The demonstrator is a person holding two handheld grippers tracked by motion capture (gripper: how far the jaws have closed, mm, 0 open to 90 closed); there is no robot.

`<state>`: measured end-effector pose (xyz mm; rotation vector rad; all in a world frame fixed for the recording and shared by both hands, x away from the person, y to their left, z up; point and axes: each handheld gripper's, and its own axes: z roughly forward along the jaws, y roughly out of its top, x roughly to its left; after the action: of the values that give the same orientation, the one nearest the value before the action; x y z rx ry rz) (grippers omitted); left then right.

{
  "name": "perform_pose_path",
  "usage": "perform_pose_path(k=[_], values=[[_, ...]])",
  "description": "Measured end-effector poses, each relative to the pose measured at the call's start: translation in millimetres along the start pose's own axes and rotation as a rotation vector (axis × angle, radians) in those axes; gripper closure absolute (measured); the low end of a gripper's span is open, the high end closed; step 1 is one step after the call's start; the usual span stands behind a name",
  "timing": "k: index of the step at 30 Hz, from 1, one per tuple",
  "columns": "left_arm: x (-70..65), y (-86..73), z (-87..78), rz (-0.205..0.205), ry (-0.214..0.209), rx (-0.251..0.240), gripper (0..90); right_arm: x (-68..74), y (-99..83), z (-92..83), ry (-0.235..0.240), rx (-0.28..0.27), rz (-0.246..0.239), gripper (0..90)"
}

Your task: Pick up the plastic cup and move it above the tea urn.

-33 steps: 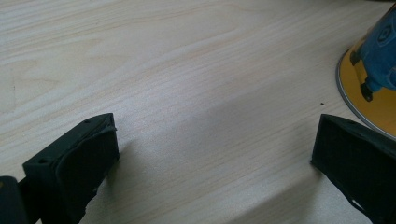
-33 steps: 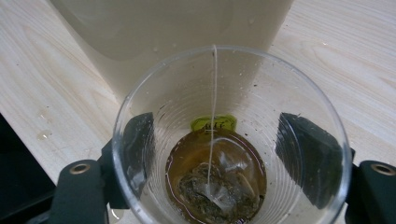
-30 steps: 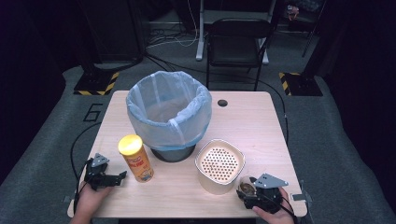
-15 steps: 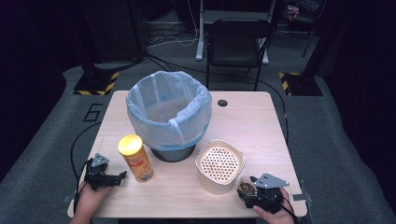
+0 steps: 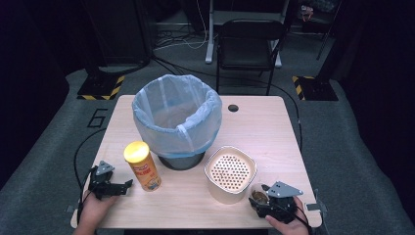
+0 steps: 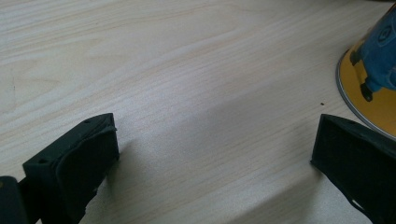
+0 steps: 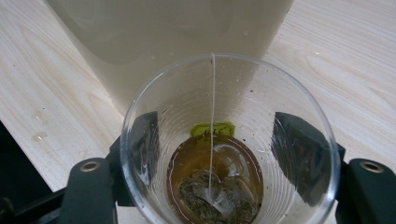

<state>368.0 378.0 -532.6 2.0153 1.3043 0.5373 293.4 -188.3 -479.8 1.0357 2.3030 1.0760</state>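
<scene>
right jaws: my right gripper [image 5: 270, 203] has just been closing its jaws; black pads sit on both sides of the clear plastic cup [image 7: 229, 140], gripping it
left jaws: my left gripper [image 5: 110, 186] released, spread wide, nothing between
cup: near right corner of the tabletop [image 5: 264, 132], just beside the cream container [image 5: 230, 174]; upright, long axis vertical, mouth up
cup material: thin, transparent, ribbed wall, round rim
right gripper view: brown liquid, tea bag [image 7: 210, 196], white string up the wall; high view too small for that
container: rounded-square, perforated top
left gripper view: pale woodgrain, yellow base of snack can [image 6: 373, 79]
bin [image 5: 177, 120]: round, blue plastic liner
</scene>
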Motion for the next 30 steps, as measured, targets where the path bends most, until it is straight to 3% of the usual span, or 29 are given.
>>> perform_pose_path(k=[12,22,30], values=[[0.0,0.0,0.0,0.000,0.000,0.000,0.2,-3.6,0.7,-2.0,-0.008,0.003,0.007,32.6],[0.0,0.0,0.0,0.000,0.000,0.000,0.2,-21.0,5.5,-14.5,-0.032,-0.018,0.038,32.4],[0.1,0.1,0.1,0.002,0.000,0.001,0.2,-32.7,14.8,-19.9,-0.051,-0.026,0.021,32.6]])
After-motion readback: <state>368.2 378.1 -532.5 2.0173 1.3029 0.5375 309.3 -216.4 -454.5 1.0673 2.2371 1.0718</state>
